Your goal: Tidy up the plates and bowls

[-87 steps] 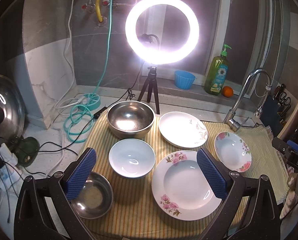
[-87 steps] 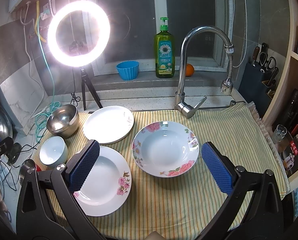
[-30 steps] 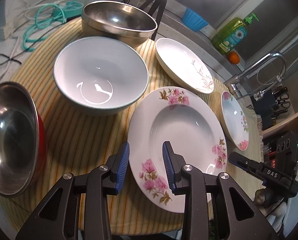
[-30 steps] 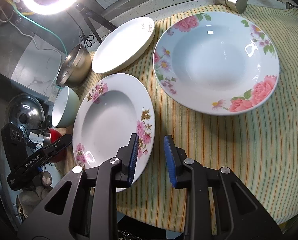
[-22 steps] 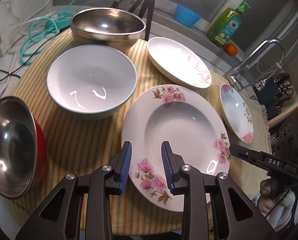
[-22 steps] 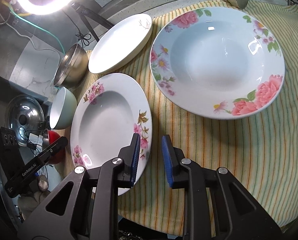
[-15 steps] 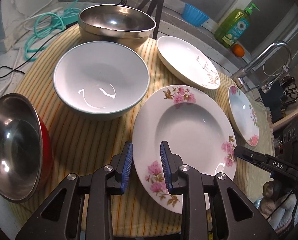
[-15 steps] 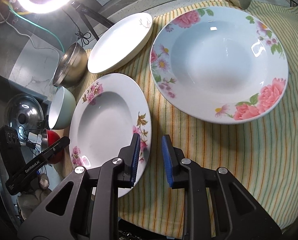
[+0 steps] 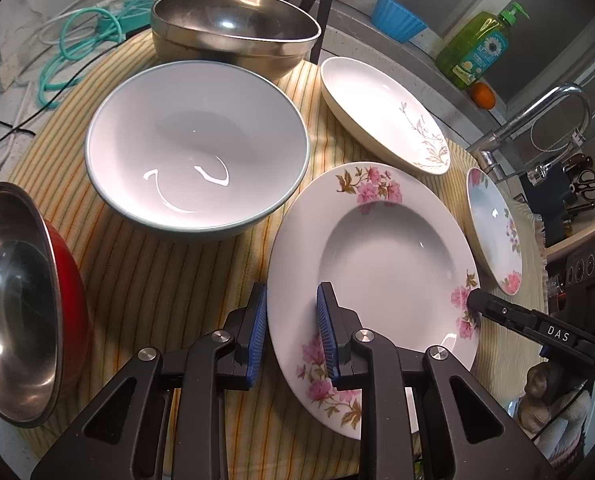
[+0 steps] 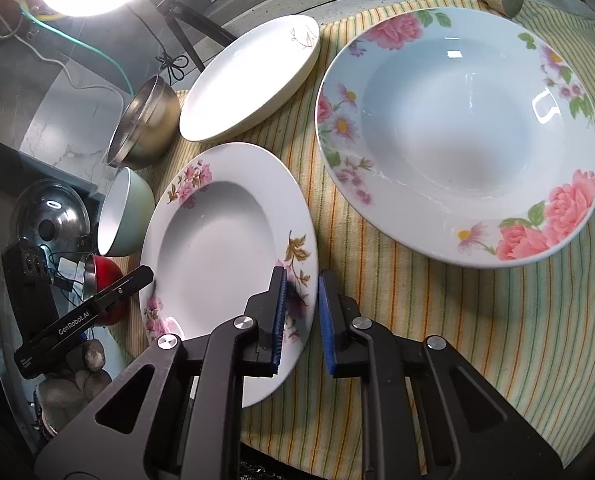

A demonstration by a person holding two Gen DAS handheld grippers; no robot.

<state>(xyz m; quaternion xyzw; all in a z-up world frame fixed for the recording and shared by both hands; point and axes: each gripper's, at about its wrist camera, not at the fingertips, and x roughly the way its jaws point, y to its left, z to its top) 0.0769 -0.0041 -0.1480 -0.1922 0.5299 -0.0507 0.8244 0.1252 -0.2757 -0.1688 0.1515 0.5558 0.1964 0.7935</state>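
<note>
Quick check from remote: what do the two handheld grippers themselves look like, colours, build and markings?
The left gripper and right gripper match: matte black skeletal linkage arms with triangular cutouts, silver round pivot bolts and blue ribbed finger pads. Seen side-on, the left reads "GenRobot.AI", the right "DAS". No sleeves or gripper cables show.

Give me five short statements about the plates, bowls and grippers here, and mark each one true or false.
1. Both grippers straddle opposite rims of the same pink-flowered plate. True: the left gripper has its left rim between its pads, the right gripper its right rim.
2. The white bowl sits inside the large steel bowl. False: it stands in front of it on the striped cloth.
3. The rose plate is empty. True.
4. A plate is stacked on the rose plate. False: nothing lies on it.
5. The small steel bowl has a red outside. True.
</note>
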